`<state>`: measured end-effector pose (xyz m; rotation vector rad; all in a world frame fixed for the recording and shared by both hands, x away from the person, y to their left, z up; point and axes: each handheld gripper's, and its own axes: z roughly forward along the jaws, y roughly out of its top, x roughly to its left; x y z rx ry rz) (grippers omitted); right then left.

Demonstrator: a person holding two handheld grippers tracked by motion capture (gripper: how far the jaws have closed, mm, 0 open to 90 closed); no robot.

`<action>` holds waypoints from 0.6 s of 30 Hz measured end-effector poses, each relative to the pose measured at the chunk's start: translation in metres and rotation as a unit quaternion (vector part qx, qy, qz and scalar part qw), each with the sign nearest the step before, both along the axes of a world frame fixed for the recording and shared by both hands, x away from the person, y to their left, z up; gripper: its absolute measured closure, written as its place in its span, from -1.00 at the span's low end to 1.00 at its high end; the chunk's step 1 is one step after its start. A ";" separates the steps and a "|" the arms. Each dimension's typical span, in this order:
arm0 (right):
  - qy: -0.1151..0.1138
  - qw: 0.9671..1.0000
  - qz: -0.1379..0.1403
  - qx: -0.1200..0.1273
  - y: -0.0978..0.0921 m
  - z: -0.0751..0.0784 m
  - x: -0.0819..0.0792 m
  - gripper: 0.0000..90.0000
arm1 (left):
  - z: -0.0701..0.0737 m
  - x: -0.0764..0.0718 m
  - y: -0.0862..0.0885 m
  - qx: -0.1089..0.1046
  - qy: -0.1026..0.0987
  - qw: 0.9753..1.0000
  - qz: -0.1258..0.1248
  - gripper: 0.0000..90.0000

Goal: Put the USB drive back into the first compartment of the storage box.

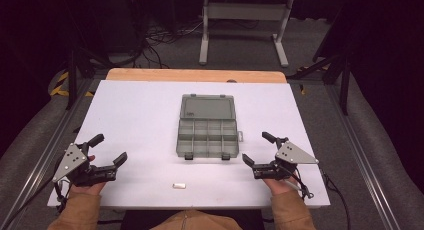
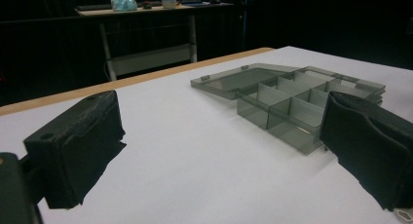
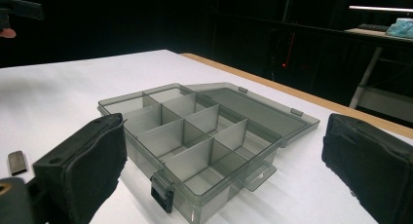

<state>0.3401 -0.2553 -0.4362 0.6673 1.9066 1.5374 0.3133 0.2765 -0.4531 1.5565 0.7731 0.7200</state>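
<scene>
A smoky grey plastic organiser box (image 1: pixel 207 135) lies mid-table with its lid (image 1: pixel 208 107) flipped open flat toward the far side; its several compartments look empty. The box (image 2: pixel 292 100) is seen again ahead of the left jaws, and the box (image 3: pixel 195 136) sits close before the right jaws. My left gripper (image 1: pixel 109 149) rests at the near left, open, nothing between its fingers. At the near right, my right gripper (image 1: pixel 258 148) also stands open and holds nothing. A small white piece (image 1: pixel 178 185) lies near the front edge, between both hands; the small piece (image 3: pixel 16 162) is at the left of the right gripper view.
The white table top (image 1: pixel 135 115) ends in a wooden strip (image 1: pixel 195 75) at the far side. Beyond it stand a white desk frame (image 1: pixel 245 30) and cables on the dark floor. Metal rails (image 1: pixel 50 140) run beside the table.
</scene>
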 end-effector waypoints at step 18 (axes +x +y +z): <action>0.001 1.000 0.004 -0.003 0.002 0.001 -0.001 -0.94 | 0.002 -0.001 0.002 -0.017 -0.030 0.999 -0.015 -0.93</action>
